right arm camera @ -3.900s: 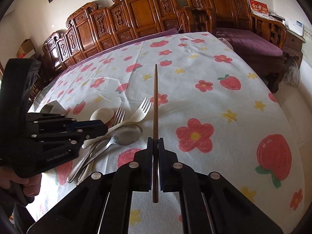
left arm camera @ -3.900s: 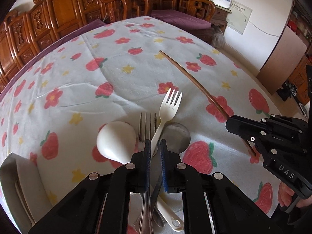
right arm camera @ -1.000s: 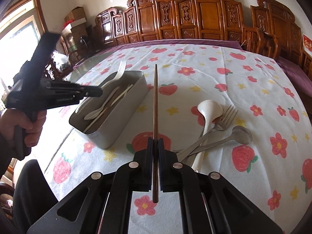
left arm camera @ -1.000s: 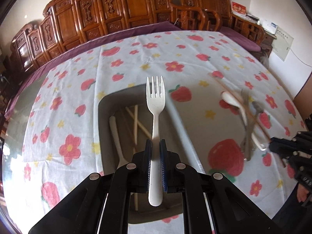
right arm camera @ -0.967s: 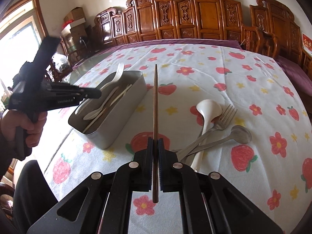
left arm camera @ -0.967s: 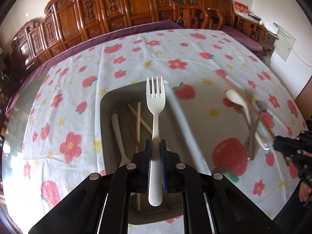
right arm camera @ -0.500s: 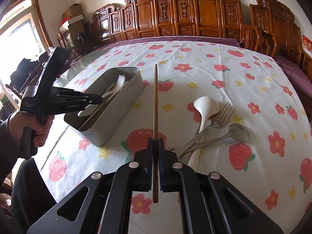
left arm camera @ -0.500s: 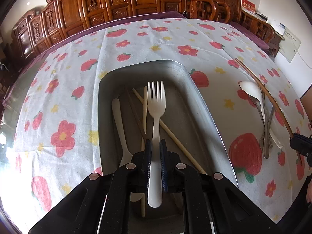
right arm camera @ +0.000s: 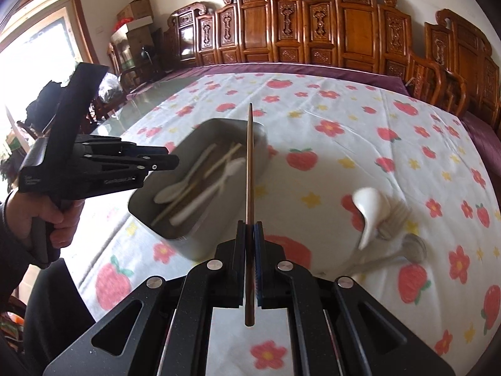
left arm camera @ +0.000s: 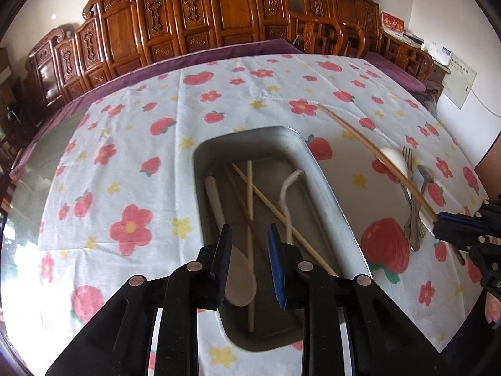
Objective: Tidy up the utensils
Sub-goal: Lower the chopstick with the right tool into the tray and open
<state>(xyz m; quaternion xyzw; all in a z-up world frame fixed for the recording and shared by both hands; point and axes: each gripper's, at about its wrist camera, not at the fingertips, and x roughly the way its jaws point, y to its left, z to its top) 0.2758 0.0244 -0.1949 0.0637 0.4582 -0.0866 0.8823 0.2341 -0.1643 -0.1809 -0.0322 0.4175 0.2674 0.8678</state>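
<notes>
My left gripper (left arm camera: 249, 230) is open and empty above the near end of a metal tray (left arm camera: 325, 185). In the tray lie a white fork (left arm camera: 286, 197), a white spoon (left arm camera: 238, 269) and pale chopsticks (left arm camera: 249, 194). My right gripper (right arm camera: 249, 224) is shut on a brown chopstick (right arm camera: 249, 169), which points over the tray (right arm camera: 194, 244). The chopstick (left arm camera: 369, 156) and the right gripper (left arm camera: 438, 216) also show in the left wrist view. The left gripper (right arm camera: 175, 159) shows in the right wrist view.
A white spoon (right arm camera: 369, 210), a metal fork (right arm camera: 394, 216) and a metal spoon (right arm camera: 413, 250) lie in a pile on the flowered tablecloth (right arm camera: 344, 144) right of the tray. Carved wooden chairs (right arm camera: 344, 25) line the far side.
My left gripper has opened and let go of the white fork, which now lies in the tray. My right gripper has swung left with the chopstick, toward the tray.
</notes>
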